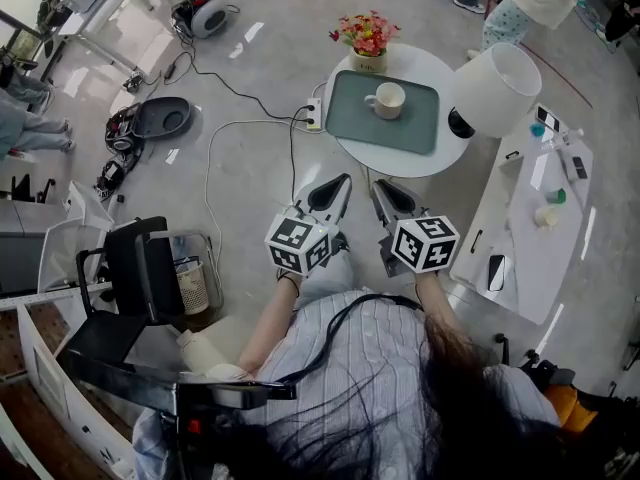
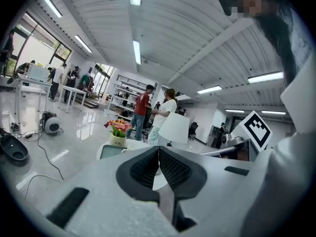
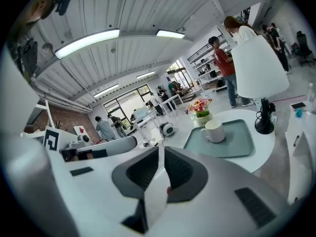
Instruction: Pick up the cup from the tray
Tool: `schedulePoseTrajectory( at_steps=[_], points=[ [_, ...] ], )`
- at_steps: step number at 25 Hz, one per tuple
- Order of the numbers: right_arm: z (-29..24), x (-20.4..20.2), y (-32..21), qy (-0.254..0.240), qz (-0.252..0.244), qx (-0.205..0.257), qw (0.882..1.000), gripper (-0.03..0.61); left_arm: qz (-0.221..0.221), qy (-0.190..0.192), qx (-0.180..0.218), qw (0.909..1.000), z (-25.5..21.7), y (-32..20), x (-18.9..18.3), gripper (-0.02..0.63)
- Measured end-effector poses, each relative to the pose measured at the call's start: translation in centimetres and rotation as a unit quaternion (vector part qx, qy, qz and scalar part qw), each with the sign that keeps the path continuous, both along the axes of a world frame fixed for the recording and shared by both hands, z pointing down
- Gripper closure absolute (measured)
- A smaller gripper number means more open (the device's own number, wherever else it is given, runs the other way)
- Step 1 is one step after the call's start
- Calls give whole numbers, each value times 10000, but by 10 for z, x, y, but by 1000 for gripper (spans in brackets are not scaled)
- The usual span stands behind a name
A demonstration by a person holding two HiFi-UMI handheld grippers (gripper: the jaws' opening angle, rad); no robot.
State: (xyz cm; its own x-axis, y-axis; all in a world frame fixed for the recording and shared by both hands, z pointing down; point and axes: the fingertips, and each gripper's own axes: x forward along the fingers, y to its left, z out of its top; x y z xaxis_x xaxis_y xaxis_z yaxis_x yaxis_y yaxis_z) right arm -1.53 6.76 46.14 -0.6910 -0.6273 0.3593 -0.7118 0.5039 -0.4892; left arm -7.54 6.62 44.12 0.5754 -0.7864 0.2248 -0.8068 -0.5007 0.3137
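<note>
A cream cup (image 1: 387,100) stands on a grey-green tray (image 1: 352,116) on a small round white table (image 1: 445,153). The right gripper view also has the cup (image 3: 214,131) on the tray (image 3: 237,144), well beyond the jaws. In the left gripper view only the tray's corner (image 2: 109,151) shows. My left gripper (image 1: 341,181) and right gripper (image 1: 381,186) are held side by side in front of the table, short of its near edge. Both are shut with nothing between the jaws.
A pot of flowers (image 1: 368,38) sits at the table's far edge, a white lamp (image 1: 495,88) at its right. A white side table (image 1: 540,223) with small items stands further right. Cables (image 1: 225,133) and a power strip (image 1: 314,115) lie on the floor left; people stand beyond.
</note>
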Motion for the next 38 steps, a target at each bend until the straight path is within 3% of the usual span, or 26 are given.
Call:
schedulePoseTrajectory(
  at_steps=[10, 22, 32, 38],
  points=[
    [4, -27, -37, 184, 239, -47, 9995, 532, 284, 121, -62, 9995, 6, -40, -33, 601],
    [5, -35, -41, 442, 198, -105, 9988, 532, 404, 355, -223, 9983, 16, -44, -39, 600],
    [10, -40, -51, 546, -41, -136, 9984, 532, 44, 505, -322, 9982, 21, -50, -52, 600],
    [28, -29, -71, 587, -37, -219, 9980, 532, 144, 415, -431, 9981, 32, -68, -40, 600]
  ],
)
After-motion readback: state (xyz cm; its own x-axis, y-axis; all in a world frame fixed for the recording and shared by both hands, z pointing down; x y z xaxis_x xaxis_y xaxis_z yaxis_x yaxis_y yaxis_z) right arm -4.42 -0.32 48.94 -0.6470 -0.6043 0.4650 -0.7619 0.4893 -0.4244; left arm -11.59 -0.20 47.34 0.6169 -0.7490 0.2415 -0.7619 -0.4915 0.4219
